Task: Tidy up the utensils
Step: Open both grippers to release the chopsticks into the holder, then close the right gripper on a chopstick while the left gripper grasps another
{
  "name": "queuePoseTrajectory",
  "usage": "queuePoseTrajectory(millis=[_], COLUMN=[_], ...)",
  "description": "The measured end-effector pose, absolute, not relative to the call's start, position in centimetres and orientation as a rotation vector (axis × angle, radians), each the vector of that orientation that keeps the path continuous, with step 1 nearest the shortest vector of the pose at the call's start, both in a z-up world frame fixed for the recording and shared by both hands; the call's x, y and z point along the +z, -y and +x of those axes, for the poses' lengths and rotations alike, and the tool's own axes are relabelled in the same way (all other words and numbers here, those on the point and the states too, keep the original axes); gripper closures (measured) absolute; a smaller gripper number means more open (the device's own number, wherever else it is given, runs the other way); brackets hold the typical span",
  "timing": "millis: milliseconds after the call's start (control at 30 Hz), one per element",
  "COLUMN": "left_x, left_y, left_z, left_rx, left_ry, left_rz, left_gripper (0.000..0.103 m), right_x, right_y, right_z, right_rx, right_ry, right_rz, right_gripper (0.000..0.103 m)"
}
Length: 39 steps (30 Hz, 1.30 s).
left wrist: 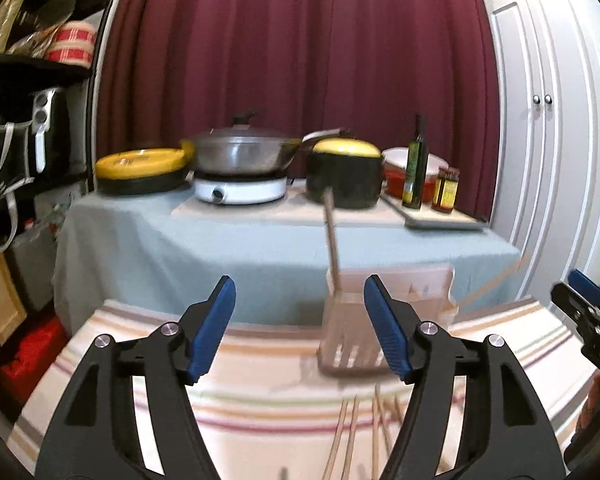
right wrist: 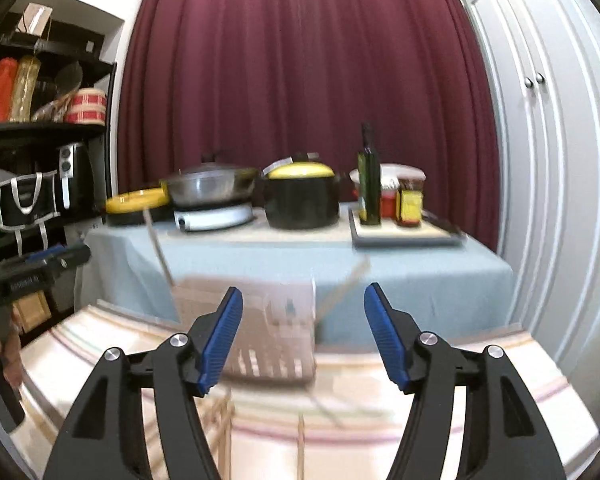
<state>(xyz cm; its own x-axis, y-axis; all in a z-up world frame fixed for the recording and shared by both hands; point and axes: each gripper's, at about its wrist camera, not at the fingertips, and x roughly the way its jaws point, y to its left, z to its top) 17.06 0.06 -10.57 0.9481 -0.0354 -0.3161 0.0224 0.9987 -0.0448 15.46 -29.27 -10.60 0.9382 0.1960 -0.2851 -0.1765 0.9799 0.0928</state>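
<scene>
A clear plastic utensil holder (left wrist: 384,320) (right wrist: 260,328) stands on the striped cloth (left wrist: 260,400) (right wrist: 360,404). A wooden stick (left wrist: 332,248) (right wrist: 160,252) leans out of its left compartment, and a thin chopstick (left wrist: 496,284) (right wrist: 344,284) leans out to the right. Several loose chopsticks (left wrist: 352,436) (right wrist: 224,428) lie on the cloth in front of the holder. My left gripper (left wrist: 300,328) is open and empty, just left of the holder. My right gripper (right wrist: 304,336) is open and empty, facing the holder's right side. The views are blurred.
Behind the striped cloth stands a table with a blue cover (left wrist: 260,236) (right wrist: 400,272) bearing a wok on a hot plate (left wrist: 240,160), a black pot (left wrist: 344,176), an oil bottle (left wrist: 416,168) and jars. Black shelves (left wrist: 32,120) at left, white cupboard doors (left wrist: 548,120) at right.
</scene>
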Motion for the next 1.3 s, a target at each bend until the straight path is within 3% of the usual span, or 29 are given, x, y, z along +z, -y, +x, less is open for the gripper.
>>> queuePoseTrajectory(millis=[233, 567, 667, 867, 967, 1233, 1300], left_x=[-15.7, -21.8, -23.0, -24.5, -25.0, -26.8, -27.1], left_y=[-1.9, -2.4, -2.5, -1.8, -1.4, -0.5, -0.2], left_z=[12.8, 7.9, 7.3, 6.3, 6.3, 6.3, 6.3], left_rx=[0.031, 0.047, 0.046, 0.024, 0.014, -0.034, -0.046], left_ry=[-0.431, -0.538, -0.560, -0.572, -0.581, -0.615, -0.621], left_rz=[-0.012, 0.024, 0.013, 0.027, 0.036, 0.053, 0.064], left_gripper=[0.038, 0.038, 0.039, 0.040, 0.046, 0.055, 0.062], right_x=[-16.4, -23.2, -24.2, -25.8, -25.8, -25.7, -25.7], right_y=[29.8, 30.8, 30.3, 30.1, 30.4, 30.7, 30.6], right_z=[10.2, 5.1, 4.7, 4.7, 4.8, 4.8, 4.7], right_rx=[0.162, 0.203, 0.224, 0.237, 0.222, 0.212, 0.212], right_ry=[-0.393, -0.529, -0.545, -0.589, -0.589, -0.588, -0.587], right_rz=[-0.007, 0.037, 0.038, 0.045, 0.056, 0.057, 0.057], right_gripper=[0.042, 0.053, 0.058, 0.078, 0.090, 0.093, 0.093])
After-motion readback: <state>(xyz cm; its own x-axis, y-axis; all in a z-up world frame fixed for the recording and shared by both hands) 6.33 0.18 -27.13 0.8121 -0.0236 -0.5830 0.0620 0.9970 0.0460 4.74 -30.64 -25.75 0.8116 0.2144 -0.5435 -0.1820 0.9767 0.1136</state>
